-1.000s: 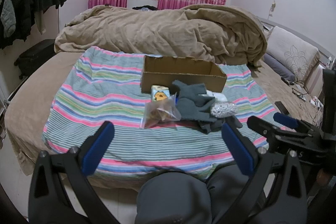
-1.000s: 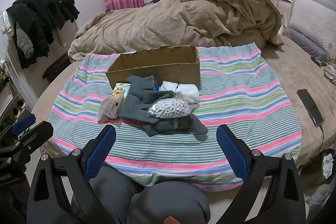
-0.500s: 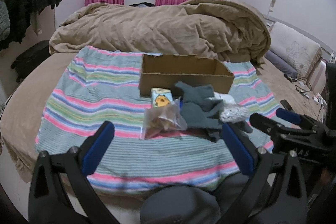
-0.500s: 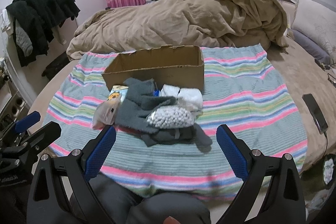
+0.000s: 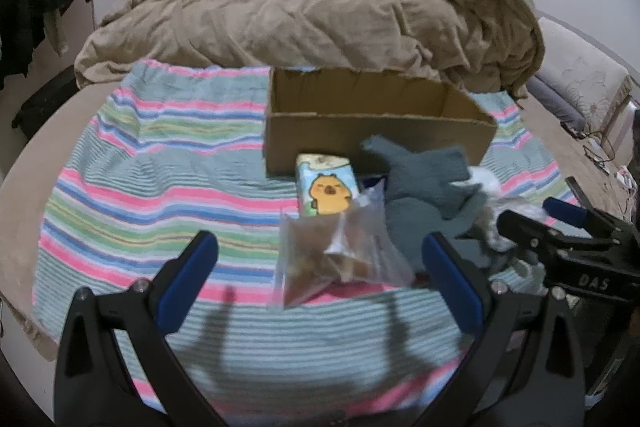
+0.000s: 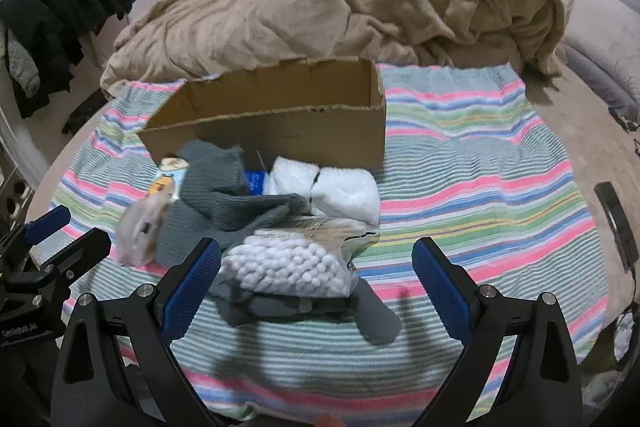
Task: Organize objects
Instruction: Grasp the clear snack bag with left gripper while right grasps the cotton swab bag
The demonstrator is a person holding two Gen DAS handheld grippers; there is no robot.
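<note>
An open cardboard box (image 5: 376,131) (image 6: 280,115) sits on a striped blanket (image 5: 140,195) on the bed. In front of it lies a pile: a clear bag of brown snacks (image 5: 336,259) (image 6: 140,231), a tissue pack with a yellow cartoon (image 5: 326,189), grey gloves (image 5: 424,195) (image 6: 224,187), white socks (image 6: 340,187) and a bag of white balls (image 6: 296,267). My left gripper (image 5: 320,279) is open, just short of the snack bag. My right gripper (image 6: 316,279) is open, its jaws either side of the ball bag.
A rumpled tan duvet (image 5: 320,23) fills the bed behind the box. A pillow (image 5: 580,83) lies at the right. A phone (image 6: 616,219) lies at the bed's right edge. Dark clothes (image 6: 60,11) hang at the left wall.
Both grippers have moved forward toward the pile, which now looks larger and closer. Both stay open.
</note>
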